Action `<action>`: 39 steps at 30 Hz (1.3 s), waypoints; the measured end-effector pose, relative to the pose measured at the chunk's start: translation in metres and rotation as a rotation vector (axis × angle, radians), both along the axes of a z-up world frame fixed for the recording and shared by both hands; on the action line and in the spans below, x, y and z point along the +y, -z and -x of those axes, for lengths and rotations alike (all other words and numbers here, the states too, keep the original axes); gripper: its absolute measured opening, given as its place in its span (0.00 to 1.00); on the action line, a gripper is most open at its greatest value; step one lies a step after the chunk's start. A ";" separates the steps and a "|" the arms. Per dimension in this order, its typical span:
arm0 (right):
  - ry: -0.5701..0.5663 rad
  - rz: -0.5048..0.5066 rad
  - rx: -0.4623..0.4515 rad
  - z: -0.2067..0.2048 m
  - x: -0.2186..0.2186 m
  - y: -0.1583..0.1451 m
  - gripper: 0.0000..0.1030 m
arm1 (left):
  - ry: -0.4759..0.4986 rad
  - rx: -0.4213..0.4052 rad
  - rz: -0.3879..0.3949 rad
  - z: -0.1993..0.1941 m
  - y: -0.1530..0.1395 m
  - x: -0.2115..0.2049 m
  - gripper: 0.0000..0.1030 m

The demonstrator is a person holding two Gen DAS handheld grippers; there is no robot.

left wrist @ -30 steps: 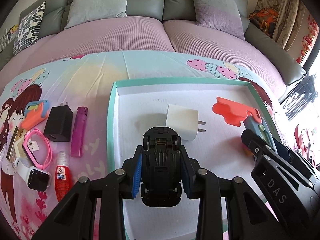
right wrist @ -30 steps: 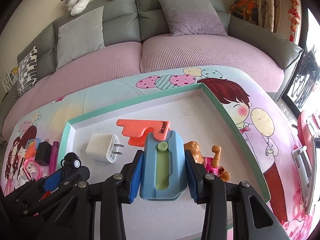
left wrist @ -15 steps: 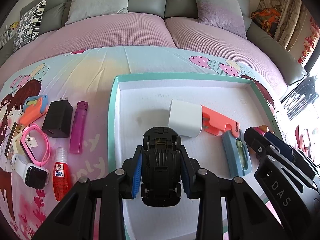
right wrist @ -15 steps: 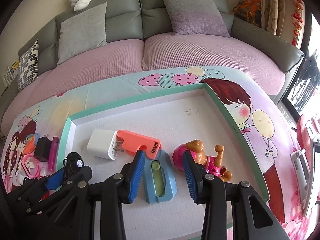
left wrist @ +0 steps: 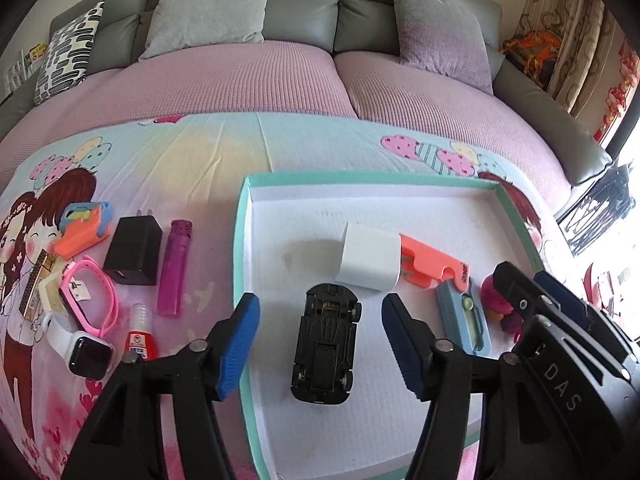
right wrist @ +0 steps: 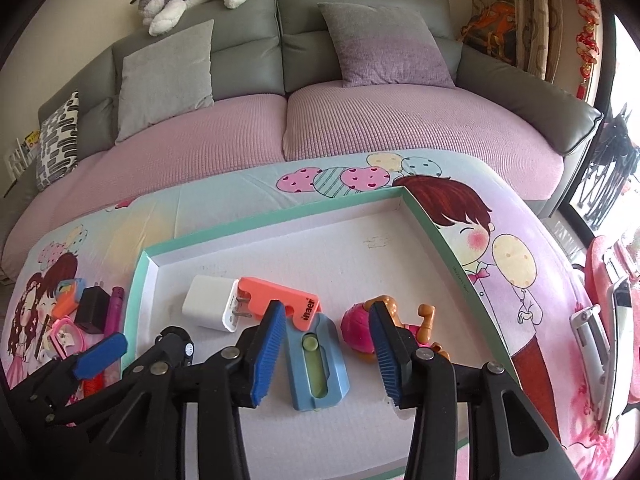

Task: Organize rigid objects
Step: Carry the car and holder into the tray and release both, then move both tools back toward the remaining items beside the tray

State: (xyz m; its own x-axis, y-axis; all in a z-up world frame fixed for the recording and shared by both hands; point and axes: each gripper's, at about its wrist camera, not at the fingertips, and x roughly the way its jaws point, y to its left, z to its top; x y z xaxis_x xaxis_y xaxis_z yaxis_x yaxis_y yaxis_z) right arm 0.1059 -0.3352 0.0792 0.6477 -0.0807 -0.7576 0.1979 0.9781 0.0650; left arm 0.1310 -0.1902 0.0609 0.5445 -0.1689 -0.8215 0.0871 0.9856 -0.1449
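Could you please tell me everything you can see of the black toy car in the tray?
The black toy car looks like hard plastic and lies belly-up, chassis and wheels showing, on the white floor of the teal-rimmed tray. It sits free between the left claw, whose pads have just opened off it. Nothing else touches it.

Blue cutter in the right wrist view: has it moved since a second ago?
Yes. The blue cutter was clamped in the right gripper; its jaws have just been opening, and it now lies on the tray floor beside the orange piece.
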 end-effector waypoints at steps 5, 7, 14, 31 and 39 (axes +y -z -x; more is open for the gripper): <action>0.013 -0.005 -0.003 0.001 -0.003 -0.001 0.46 | -0.048 -0.021 0.005 0.000 -0.007 0.012 0.68; 0.015 -0.007 -0.001 0.001 -0.004 -0.001 0.46 | -0.088 -0.033 0.004 -0.001 -0.009 0.019 0.74; -0.005 0.019 0.021 -0.002 0.002 0.004 0.60 | -0.202 -0.052 0.023 -0.001 -0.013 0.044 0.83; -0.013 0.037 0.031 -0.005 0.006 0.010 1.00 | -0.346 -0.032 0.007 -0.001 -0.005 0.074 0.88; -0.027 0.044 0.028 -0.005 0.013 0.011 1.00 | -0.389 -0.059 0.031 0.002 -0.009 0.086 0.99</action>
State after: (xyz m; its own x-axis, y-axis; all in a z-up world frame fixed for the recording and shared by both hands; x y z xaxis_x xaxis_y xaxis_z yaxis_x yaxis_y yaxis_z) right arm 0.1113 -0.3221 0.0684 0.6289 -0.0976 -0.7713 0.1729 0.9848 0.0163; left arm 0.1293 -0.1037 0.0701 0.6187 0.0356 -0.7849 -0.2835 0.9418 -0.1808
